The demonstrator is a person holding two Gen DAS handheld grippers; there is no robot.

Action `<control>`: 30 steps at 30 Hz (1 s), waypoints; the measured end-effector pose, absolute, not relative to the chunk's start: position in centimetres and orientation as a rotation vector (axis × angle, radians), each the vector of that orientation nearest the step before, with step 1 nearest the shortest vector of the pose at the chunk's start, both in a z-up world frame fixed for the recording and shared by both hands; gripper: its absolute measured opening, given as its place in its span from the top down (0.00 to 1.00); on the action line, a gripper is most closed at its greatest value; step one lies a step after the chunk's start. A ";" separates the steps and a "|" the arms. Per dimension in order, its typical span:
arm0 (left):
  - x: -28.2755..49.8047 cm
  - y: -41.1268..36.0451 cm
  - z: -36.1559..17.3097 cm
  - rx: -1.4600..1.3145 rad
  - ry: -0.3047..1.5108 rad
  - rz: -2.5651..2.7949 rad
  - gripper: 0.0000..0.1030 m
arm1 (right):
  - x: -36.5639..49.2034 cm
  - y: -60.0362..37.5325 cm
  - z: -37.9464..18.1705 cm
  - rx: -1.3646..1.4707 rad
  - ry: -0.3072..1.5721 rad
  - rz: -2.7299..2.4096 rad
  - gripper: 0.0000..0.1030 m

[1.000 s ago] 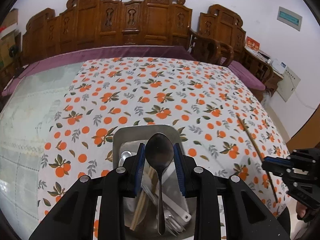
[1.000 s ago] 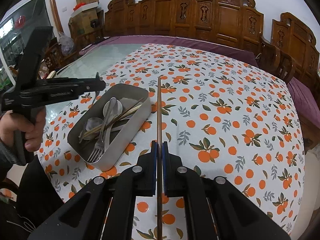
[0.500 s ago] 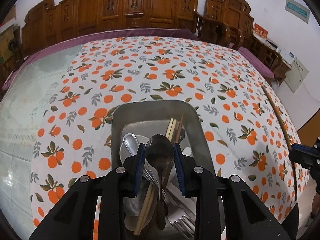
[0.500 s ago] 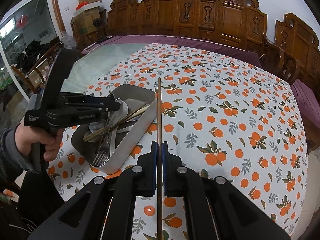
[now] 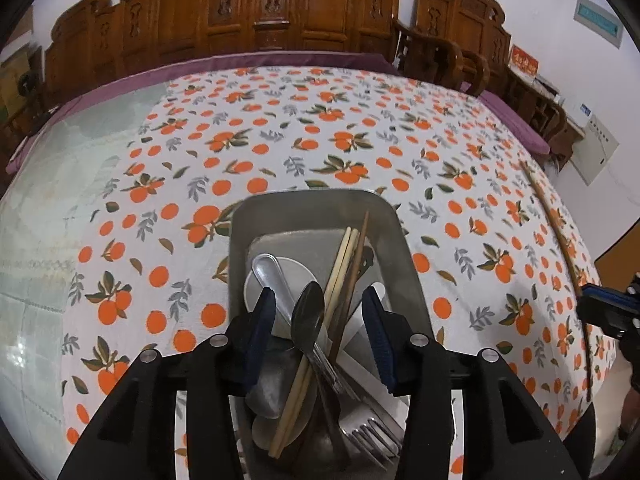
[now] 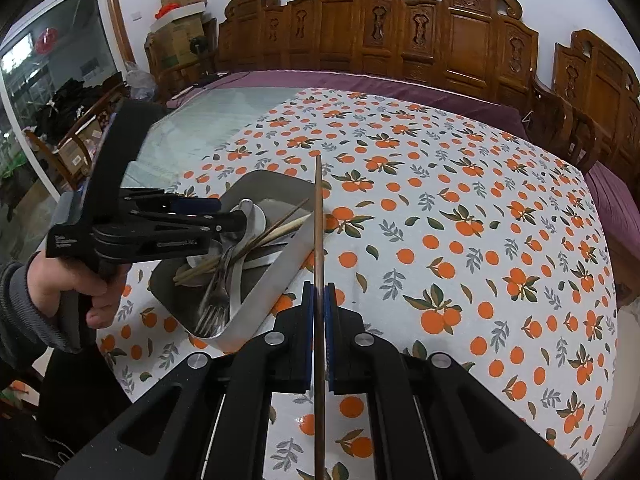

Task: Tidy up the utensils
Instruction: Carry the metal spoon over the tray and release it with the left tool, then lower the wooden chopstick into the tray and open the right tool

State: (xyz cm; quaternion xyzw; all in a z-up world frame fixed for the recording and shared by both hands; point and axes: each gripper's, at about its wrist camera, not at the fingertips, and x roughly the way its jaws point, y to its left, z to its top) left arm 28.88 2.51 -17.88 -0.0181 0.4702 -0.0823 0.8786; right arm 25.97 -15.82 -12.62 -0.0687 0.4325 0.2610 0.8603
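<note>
A metal tray (image 5: 312, 204) sits on the orange-print tablecloth and holds several utensils: pale chopsticks (image 5: 340, 264), a fork (image 5: 368, 436) and spoons. My left gripper (image 5: 318, 294) hangs low over the tray and its jaws are opening. A steel spoon (image 5: 307, 314) lies between the blue pads on the pile, touched by neither. In the right wrist view the left gripper (image 6: 224, 212) reaches over the tray (image 6: 272, 308), held by a hand (image 6: 68, 288). My right gripper (image 6: 318, 296) is shut on a long brown chopstick (image 6: 318, 220) that points forward beside the tray.
Carved wooden chairs (image 5: 248, 8) ring the far side of the table. Bare glass tabletop (image 5: 36, 184) lies left of the cloth, with a purple edge behind. Cardboard boxes (image 6: 180, 12) stand at the back left. The right gripper (image 5: 608, 312) shows at the right edge.
My left gripper sank toward the tray with the spoon, then its jaws spread and the spoon came free onto the pile. The right gripper and its chopstick stayed put.
</note>
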 end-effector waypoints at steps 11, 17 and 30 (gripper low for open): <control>25.4 5.9 -15.1 -0.050 0.922 -0.145 0.55 | 26.3 -12.0 -12.4 -0.135 0.895 0.583 0.94; 23.9 8.2 -14.0 -0.063 0.892 -0.121 0.45 | 26.7 -9.5 -12.5 -0.133 0.899 0.599 0.94; 21.8 11.5 -11.9 -0.106 0.819 -0.105 0.10 | 28.2 -6.2 -13.4 -0.103 0.922 0.610 0.94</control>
